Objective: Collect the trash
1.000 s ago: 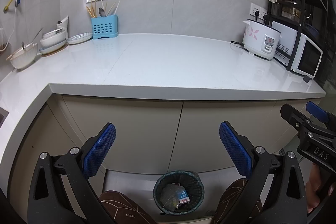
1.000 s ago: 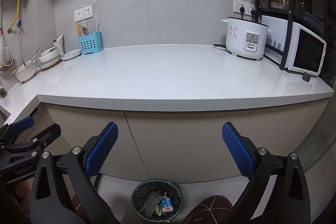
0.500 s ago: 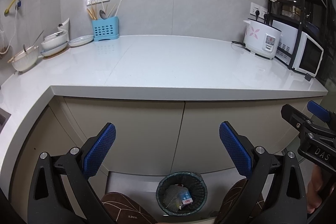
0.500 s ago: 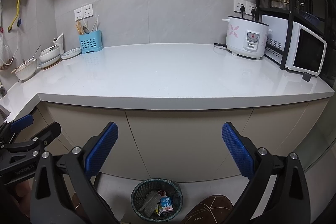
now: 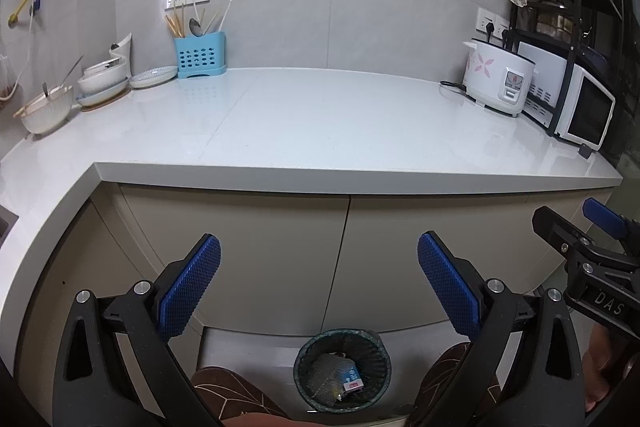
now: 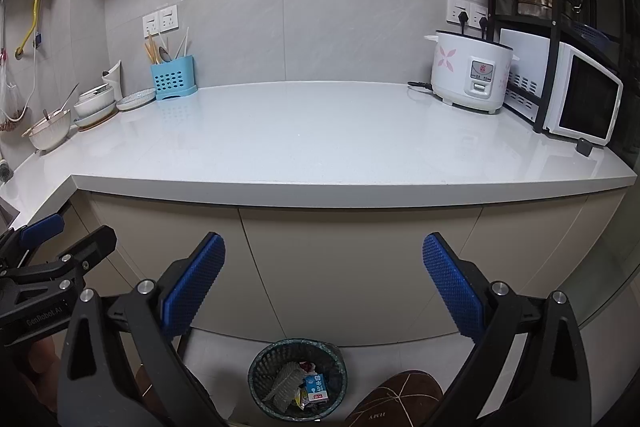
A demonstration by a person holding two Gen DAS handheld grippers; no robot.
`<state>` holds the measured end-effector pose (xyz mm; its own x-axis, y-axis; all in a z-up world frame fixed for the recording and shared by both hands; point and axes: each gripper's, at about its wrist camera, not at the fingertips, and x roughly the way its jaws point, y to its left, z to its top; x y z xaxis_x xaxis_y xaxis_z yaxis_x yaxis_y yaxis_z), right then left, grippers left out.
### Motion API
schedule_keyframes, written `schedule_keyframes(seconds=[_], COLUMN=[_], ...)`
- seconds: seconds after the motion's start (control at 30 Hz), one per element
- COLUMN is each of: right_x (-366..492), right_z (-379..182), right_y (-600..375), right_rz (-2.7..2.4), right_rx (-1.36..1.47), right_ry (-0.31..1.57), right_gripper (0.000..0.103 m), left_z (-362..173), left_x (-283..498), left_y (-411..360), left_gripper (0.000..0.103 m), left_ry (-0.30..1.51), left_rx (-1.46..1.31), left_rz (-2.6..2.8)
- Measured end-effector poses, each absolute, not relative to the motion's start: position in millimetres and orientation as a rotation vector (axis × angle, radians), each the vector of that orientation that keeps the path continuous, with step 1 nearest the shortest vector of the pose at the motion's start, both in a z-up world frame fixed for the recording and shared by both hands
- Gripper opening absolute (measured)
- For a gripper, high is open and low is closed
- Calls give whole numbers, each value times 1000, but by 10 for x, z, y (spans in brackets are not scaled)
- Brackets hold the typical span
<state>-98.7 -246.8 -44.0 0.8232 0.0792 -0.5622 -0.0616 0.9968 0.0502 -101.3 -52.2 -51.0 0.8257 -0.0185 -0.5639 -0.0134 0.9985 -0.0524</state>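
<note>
With both the left tongs and the right tongs spread wide and holding nothing, collecting looks finished: the trash sits in the bin on the floor below the bench. Next probably comes only a check for strays.

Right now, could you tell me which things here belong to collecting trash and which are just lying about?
Job:
round dark mesh wastebasket
small blue-and-white carton inside it

Lying about:
white flowered rice cooker
white microwave oven
light blue plastic utensil holder
stacked white bowls
</note>
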Motion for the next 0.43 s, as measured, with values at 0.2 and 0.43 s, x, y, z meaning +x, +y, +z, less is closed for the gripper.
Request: schedule_keyframes(seconds=[0.2, 0.43], right_x=[-989, -994], right_z=[-441, -441], right_y=[-2472, -2515], right_rz=[73, 82], right_rx=[28, 28], right_ry=[599, 596], right_gripper=[95, 95], left_z=[-498, -508], left_x=[-1019, -999], left_y=[-497, -501], left_gripper=[97, 97], left_ry=[586, 596], left_rx=[-65, -63], left_rz=[1, -4])
